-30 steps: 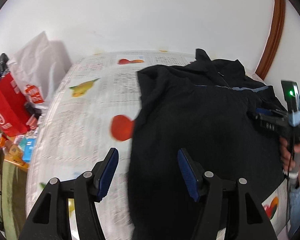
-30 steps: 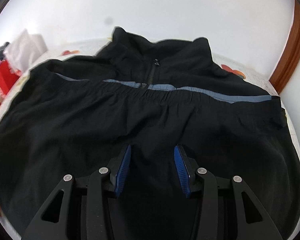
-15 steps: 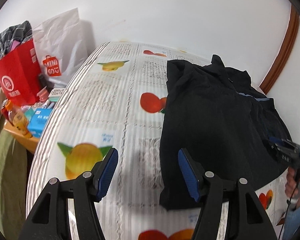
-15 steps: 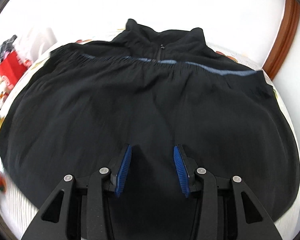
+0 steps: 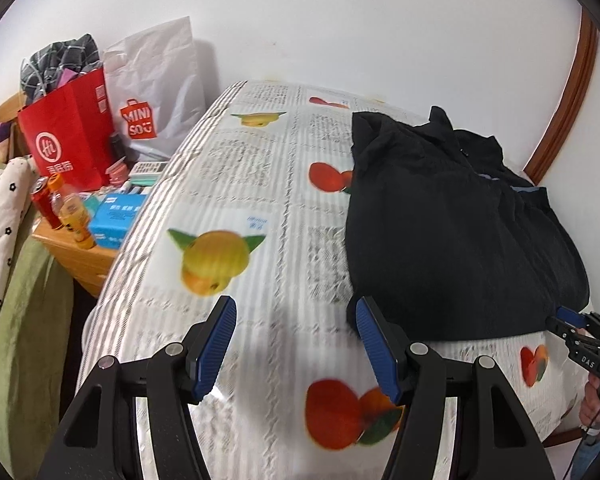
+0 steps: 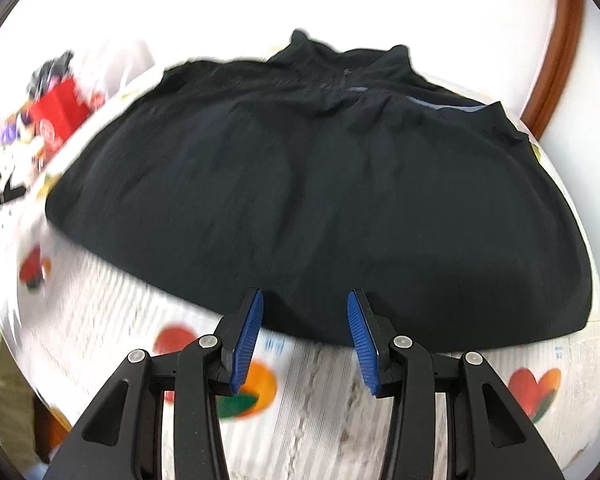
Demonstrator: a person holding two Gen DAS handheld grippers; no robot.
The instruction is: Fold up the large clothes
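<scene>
Jacket (image 6: 320, 200), apparently folded over once, has been left ahead as the left gripper (image 5: 296, 344) and right gripper (image 6: 304, 336) are drawn back, both open and empty.

Bed (image 5: 236, 208): covered by a white sheet printed with grey newspaper-style text columns and fruit pictures in red, orange and yellow; ribbed grey stripes along its left edge.

Lying on it: one black garment (image 5: 452, 232), folded, collar toward the wall, a blue-grey band showing near the collar end. It occupies the right part of the bed; its near hem (image 6: 380, 320) lies flat across the sheet. The left part of the sheet is bare.
</scene>
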